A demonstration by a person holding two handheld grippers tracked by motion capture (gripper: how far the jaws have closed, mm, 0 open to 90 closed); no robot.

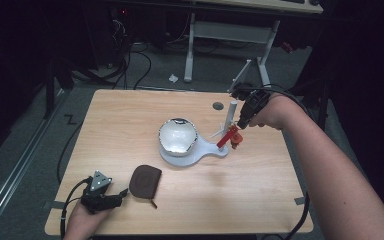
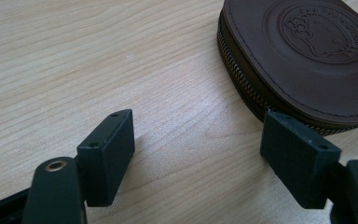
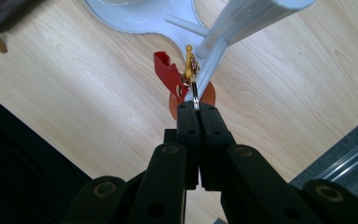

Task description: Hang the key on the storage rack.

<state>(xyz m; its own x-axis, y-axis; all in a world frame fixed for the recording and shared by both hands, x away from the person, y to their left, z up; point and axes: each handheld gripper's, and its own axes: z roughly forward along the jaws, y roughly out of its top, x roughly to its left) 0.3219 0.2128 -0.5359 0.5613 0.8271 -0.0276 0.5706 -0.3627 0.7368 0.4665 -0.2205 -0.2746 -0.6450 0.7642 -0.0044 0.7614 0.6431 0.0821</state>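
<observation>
The red keychain with its metal ring and gold clasp [image 3: 182, 77] hangs at a peg of the white plastic stand [image 3: 242, 28], its ring pinched in the fully closed right claw [image 3: 196, 108]. The step looks like hooking it on or lifting it off; next calls for guiding the ring along the peg. Nearer the person than the stand, on the wooden surface [image 1: 260, 190], the left claw [image 2: 198, 144] gapes wide, empty, just beside a round brown leather zip pouch [image 2: 307, 51].
</observation>
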